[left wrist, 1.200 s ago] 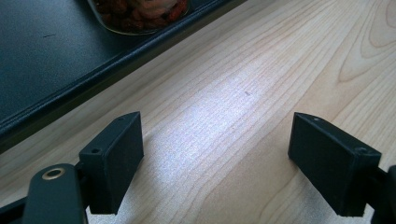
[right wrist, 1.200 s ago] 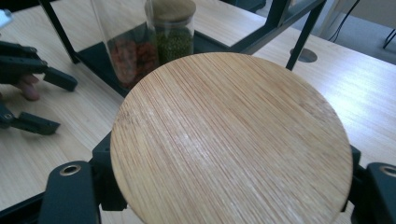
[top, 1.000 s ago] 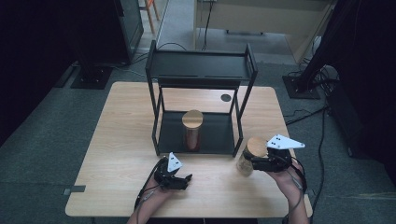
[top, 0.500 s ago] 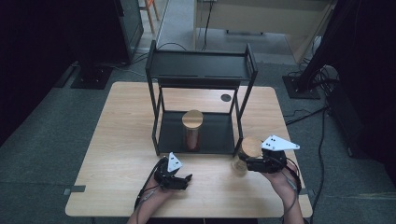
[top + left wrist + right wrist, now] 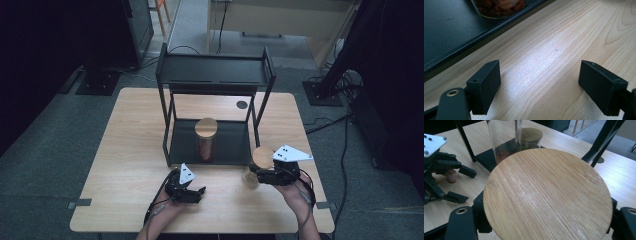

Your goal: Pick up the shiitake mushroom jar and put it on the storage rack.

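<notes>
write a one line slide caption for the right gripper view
Right gripper clamps a jar by its round bamboo lid, facing a second jar on the black shelf.

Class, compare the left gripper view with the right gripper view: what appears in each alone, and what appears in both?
Left gripper view alone: the left tool with jaws wide open over bare wood, nothing between them.

Right gripper view alone: a round bamboo lid large in the foreground between the right tool's jaws, a glass jar just behind it, the rack's black legs, and the person's other hand farther off.

Both: the wooden table, the rack's black bottom shelf and the jar of reddish contents standing on it.
</notes>
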The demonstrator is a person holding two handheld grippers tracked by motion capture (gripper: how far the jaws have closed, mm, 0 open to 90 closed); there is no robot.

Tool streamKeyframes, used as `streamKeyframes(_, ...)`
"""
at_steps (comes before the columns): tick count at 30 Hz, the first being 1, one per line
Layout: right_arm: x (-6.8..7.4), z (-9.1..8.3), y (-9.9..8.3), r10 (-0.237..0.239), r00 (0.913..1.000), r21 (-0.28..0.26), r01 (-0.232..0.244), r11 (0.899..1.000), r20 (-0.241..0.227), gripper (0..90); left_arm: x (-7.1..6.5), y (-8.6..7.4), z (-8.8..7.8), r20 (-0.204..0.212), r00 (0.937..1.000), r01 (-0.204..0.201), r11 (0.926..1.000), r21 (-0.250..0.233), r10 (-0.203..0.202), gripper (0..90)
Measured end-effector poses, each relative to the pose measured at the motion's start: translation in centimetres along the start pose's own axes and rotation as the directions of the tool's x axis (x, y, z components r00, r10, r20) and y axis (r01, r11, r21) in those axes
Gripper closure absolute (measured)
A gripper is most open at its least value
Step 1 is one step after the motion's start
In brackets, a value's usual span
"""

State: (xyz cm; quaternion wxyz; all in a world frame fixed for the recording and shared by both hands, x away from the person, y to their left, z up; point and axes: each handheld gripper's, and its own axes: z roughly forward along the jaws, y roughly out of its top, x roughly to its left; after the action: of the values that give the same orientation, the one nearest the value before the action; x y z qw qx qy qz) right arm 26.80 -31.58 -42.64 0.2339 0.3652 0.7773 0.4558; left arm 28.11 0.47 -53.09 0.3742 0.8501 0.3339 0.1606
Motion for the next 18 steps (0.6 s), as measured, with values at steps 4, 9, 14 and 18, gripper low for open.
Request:
streamKeyframes(4, 0.11, 0.11, 0.18, -0.001, 1.0, 0.001, 0.001, 1.0, 0.004, 24.9, 0.0, 0.0, 0.0, 0.0, 1.0, 0.0, 1.0, 0.0, 0.0, 18.3)
streamKeyframes(9, 0.27, 0.08, 0.48, 0.003, 1.0, -0.011, -0.003, 1.0, 0.001, 24.8, 0.01, 0.0, -0.01, 0.0, 1.0, -0.001, 1.0, 0.001, 0.001, 18.3)
streamKeyframes(14, 0.65, 0.45, 0.73, -0.002, 1.0, -0.014, 0.002, 1.0, 0.005, 24.9, 0.0, 0.0, 0.0, -0.001, 1.0, -0.001, 1.0, 0.0, 0.001, 18.4)
streamKeyframes(18, 0.97, 0.84, 0.96, -0.006, 1.0, -0.012, 0.006, 1.0, 0.001, 24.8, 0.0, -0.01, 0.0, -0.001, 1.0, -0.001, 1.0, 0.0, 0.001, 18.3)
